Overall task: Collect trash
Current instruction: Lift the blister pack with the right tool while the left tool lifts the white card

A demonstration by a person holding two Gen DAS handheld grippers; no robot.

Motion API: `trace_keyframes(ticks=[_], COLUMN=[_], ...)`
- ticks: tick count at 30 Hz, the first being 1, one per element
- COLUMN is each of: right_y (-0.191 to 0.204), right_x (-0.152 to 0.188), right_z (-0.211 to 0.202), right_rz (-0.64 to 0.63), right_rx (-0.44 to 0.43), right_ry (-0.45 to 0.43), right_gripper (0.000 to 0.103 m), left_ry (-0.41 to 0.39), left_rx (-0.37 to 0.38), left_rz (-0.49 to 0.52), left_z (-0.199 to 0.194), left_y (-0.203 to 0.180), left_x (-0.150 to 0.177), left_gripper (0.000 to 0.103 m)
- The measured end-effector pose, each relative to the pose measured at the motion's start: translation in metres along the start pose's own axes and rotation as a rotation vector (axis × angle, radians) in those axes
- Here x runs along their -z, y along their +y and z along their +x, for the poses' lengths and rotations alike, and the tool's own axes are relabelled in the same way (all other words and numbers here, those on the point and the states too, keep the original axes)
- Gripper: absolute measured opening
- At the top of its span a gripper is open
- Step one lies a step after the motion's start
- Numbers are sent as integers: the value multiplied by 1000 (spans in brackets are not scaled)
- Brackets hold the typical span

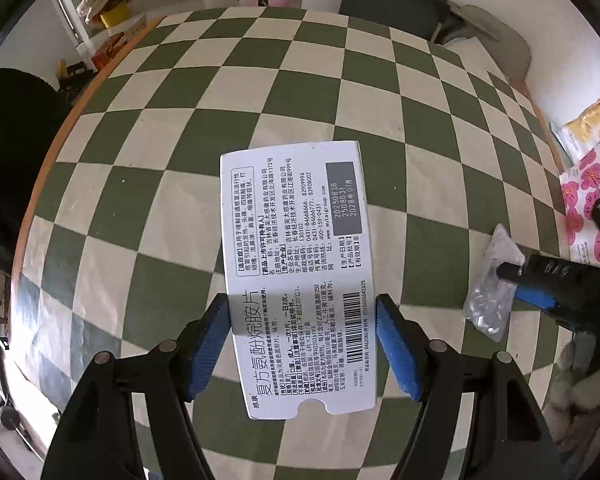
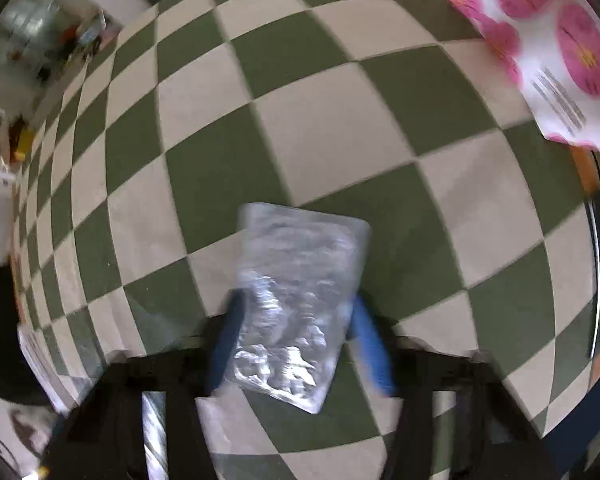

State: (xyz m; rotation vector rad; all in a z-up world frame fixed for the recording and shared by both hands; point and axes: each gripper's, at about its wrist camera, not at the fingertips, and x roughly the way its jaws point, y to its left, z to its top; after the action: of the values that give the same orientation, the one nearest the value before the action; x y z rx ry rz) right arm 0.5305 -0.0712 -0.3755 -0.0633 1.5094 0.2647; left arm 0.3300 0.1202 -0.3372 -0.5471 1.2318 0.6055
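Both hands are loaded over the checkered table [image 1: 204, 92]: left gripper [image 1: 302, 344] pinches the white medicine box [image 1: 296, 276] by its edges, right gripper [image 2: 302, 344] clamps the silver blister pack [image 2: 296, 300]. I'd keep both level and squeezed firmly till they're over a bin.

Bright daylight, right view motion-blurred

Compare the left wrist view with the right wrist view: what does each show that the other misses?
Only the left wrist view shows the printed face of the white medicine box, pinched between the left gripper fingers, plus a grey chair beyond the table. Only the right wrist view shows the foil blister pack face-on, between the right gripper fingers. Both show the checkered tablecloth, the pink flowered packet and the blister pack.
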Motion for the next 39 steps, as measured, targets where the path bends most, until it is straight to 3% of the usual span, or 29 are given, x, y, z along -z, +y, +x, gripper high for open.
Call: trace_keyframes(ticks=[1, 2, 3, 4, 12, 13, 15, 16, 17, 19, 24, 27, 33, 34, 37, 38, 39], right_y=[6, 9, 12, 14, 12, 19, 43, 60, 75, 104, 144, 157, 158, 156, 142, 139, 136], right_x=[2, 3, 5, 8, 24, 23, 24, 24, 23, 28, 34, 44, 53, 54, 68, 68, 69], right_z=[1, 3, 3, 4, -12, -9, -3, 0, 1, 14, 51, 58, 58, 56, 50, 48, 46], right_rz=[-14, -22, -33, -42, -39, -71, -192, -278, -339, -494, -682, -746, -723, -716, -679, -670, -663], right_rx=[5, 1, 1, -11, -161, -179, -167, -149, -127, -54, 55, 106, 91, 80, 35, 25, 6], right_ry=[-12, -15, -27, -30, -64, -37, -3, -1, 3, 27, 116, 105, 87, 86, 96, 92, 87], right_gripper=[39, 15, 2, 0, 1, 8, 44, 67, 71, 71, 73, 73, 66, 58, 57, 35, 34], left_ry=[2, 4, 4, 1, -39, -43, -35, -29, -21, 1, 109, 181, 153, 156, 141, 133, 127], left_rx=[-2, -3, -5, -4, -7, -12, -21, -25, -33, -42, -9, 3, -67, -59, -65, -70, -70], left_rz=[3, 4, 3, 4, 3, 3, -7, -14, -22, -48, -159, -210, -194, -202, -182, -169, -157], left_z=[1, 1, 1, -1, -21, -22, -20, -17, -14, -5, 29, 50, 55, 55, 48, 45, 42], left_y=[-2, -3, -3, -3, 7, 9, 14, 17, 21, 28, 51, 59, 51, 52, 50, 48, 46], left_x=[-2, -4, -5, -7, -10, -10, -8, -7, -7, -4, 0, 4, 6, 7, 12, 14, 16], left_gripper=[69, 69, 69, 69, 69, 69, 69, 69, 69, 69, 71, 72, 69, 69, 69, 69, 69])
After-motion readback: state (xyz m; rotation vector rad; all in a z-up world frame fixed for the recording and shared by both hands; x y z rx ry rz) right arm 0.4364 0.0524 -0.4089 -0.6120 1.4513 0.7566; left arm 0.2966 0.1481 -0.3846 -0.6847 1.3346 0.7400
